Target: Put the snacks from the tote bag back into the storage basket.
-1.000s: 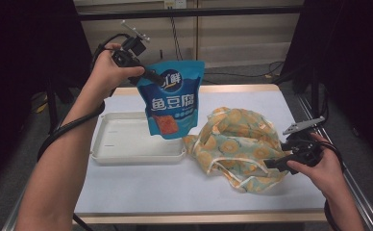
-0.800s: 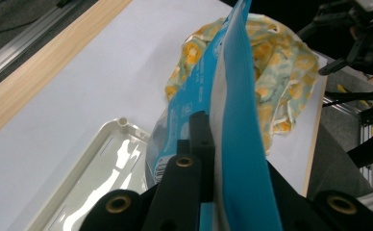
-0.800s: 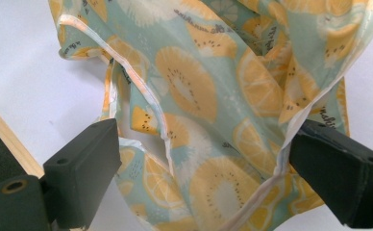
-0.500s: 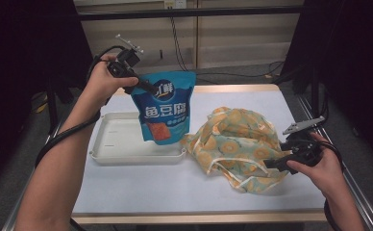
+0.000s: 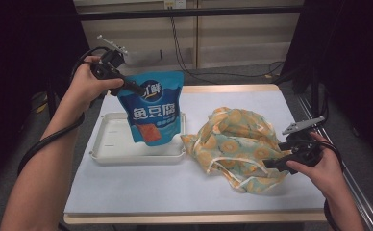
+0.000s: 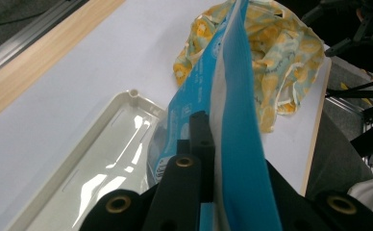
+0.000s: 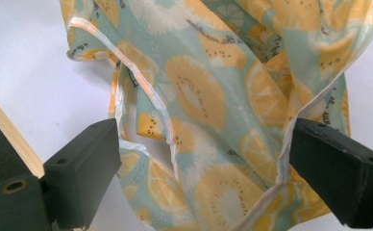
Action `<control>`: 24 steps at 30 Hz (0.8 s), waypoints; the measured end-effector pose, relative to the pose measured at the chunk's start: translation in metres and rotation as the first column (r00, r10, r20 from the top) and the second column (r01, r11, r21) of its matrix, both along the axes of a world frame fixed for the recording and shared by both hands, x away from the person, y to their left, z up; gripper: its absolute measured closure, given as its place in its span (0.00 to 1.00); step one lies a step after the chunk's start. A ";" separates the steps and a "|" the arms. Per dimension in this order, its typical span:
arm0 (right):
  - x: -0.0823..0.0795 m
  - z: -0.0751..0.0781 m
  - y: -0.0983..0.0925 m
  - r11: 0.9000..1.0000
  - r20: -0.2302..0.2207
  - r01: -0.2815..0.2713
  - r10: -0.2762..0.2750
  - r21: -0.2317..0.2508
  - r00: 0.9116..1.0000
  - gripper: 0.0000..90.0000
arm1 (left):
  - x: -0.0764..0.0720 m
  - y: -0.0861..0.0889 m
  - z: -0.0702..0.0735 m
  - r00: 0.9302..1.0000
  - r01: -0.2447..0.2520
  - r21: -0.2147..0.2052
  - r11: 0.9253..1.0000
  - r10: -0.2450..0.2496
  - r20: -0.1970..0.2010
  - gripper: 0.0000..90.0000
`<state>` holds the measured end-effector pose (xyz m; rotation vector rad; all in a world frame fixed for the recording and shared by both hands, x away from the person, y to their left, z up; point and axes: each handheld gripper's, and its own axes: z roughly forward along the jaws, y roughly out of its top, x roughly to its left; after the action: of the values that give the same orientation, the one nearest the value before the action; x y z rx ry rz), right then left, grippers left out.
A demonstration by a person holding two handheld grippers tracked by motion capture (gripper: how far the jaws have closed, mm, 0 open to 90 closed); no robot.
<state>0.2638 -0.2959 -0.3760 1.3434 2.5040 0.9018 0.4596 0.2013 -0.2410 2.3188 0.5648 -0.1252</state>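
Note:
A blue snack pouch [image 5: 151,113] hangs upright over the white tray [image 5: 107,156]. My left gripper [image 5: 135,89] is shut on the pouch's top left corner. In the left gripper view the pouch [image 6: 232,120] runs edge-on between the closed jaws, with the tray [image 6: 103,159] below. A crumpled fruit-print cloth bag [image 5: 237,144] lies on the white table right of the tray. My right gripper [image 5: 271,163] sits at the bag's right edge. Its jaws stand wide apart with the bag's cloth [image 7: 208,96] lying loose between them.
The table's wooden edge [image 5: 184,219] runs along the front. A metal rail [image 5: 353,183] borders the right side. Cables [image 5: 184,53] hang behind the table. The tray's floor is bare under the pouch.
My left hand has carried the pouch leftward and a little lower, from beside the bag to over the tray. The right hand and the bag have stayed put.

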 end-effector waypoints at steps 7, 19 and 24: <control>0.000 0.000 -0.001 1.000 0.005 -0.003 0.003 0.002 1.000 0.11 | -0.004 0.005 -0.020 0.999 0.014 -0.011 1.000 -0.014 -0.035 1.00; -0.001 0.001 0.001 1.000 0.001 -0.006 0.006 -0.001 1.000 0.11 | -0.009 0.016 -0.049 0.998 0.021 -0.048 0.999 -0.024 -0.060 0.99; -0.001 0.000 0.001 1.000 -0.002 -0.006 0.006 -0.003 1.000 0.11 | -0.011 0.021 -0.048 0.997 -0.010 -0.092 0.996 0.003 -0.073 0.89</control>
<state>0.2633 -0.2947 -0.3758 1.3369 2.5111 0.8984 0.4482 0.2223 -0.2885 2.2297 0.5908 -0.2292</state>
